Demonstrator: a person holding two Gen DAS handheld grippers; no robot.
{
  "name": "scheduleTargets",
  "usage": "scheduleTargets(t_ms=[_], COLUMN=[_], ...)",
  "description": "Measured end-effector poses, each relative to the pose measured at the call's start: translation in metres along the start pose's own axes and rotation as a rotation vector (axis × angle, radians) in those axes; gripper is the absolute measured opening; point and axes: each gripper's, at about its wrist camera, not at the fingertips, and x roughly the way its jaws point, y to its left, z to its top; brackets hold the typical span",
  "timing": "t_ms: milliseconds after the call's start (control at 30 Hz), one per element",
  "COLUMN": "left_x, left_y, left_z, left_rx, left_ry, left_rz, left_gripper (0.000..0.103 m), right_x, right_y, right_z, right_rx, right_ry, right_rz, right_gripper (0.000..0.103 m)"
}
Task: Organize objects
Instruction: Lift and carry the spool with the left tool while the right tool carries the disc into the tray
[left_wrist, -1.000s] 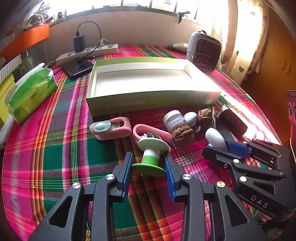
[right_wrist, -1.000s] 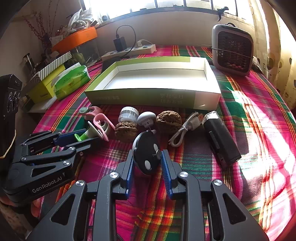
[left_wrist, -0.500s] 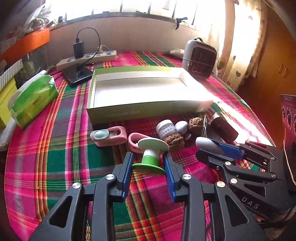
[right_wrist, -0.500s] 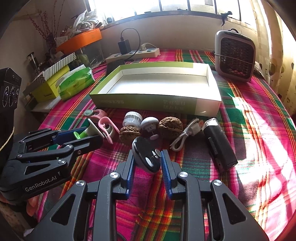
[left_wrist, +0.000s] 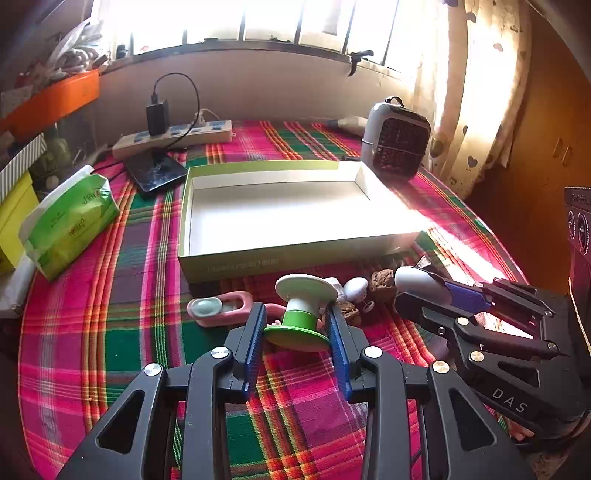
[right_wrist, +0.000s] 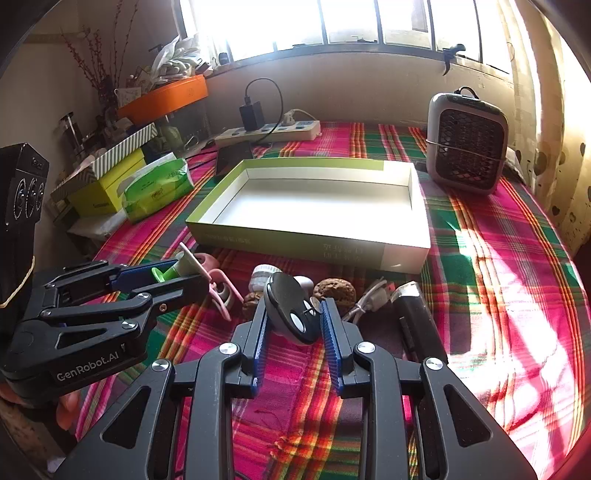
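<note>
My left gripper (left_wrist: 297, 328) has black arms and blue pads, and it holds a spool-shaped piece (left_wrist: 301, 314) with a green base and a pale top. My right gripper (right_wrist: 293, 321), also black with blue pads, holds a glossy black oval thing (right_wrist: 288, 312). The tablecloth (right_wrist: 498, 258) is a plaid of pink, green and orange. The box (right_wrist: 295, 240) near the far edge is lime green outside, white inside. A pink clip (left_wrist: 219, 308) lies on the cloth.

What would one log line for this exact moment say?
left tool: shut on green-and-white spool | right tool: shut on black oval gadget | green box: empty | other items: on cloth
</note>
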Motion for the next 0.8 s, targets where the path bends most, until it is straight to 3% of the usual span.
scheduleTargets(t_ms=[400, 800], left_x=[0.018, 0.05], left_y=[0.013, 0.025], left_z=[0.031, 0.071], left_rx=[-0.02, -0.024], left_ry=[-0.004, 0.009], left_rz=[0.006, 0.021], left_gripper=[0.031, 0.031], right_x=[0.013, 0.054], right_y=[-0.007, -0.023], right_z=[0.034, 0.079], right_rx=[0.003, 0.007], right_ry=[-0.008, 0.033], right_rz=[0.002, -0.032], right_gripper=[0.028, 0.028])
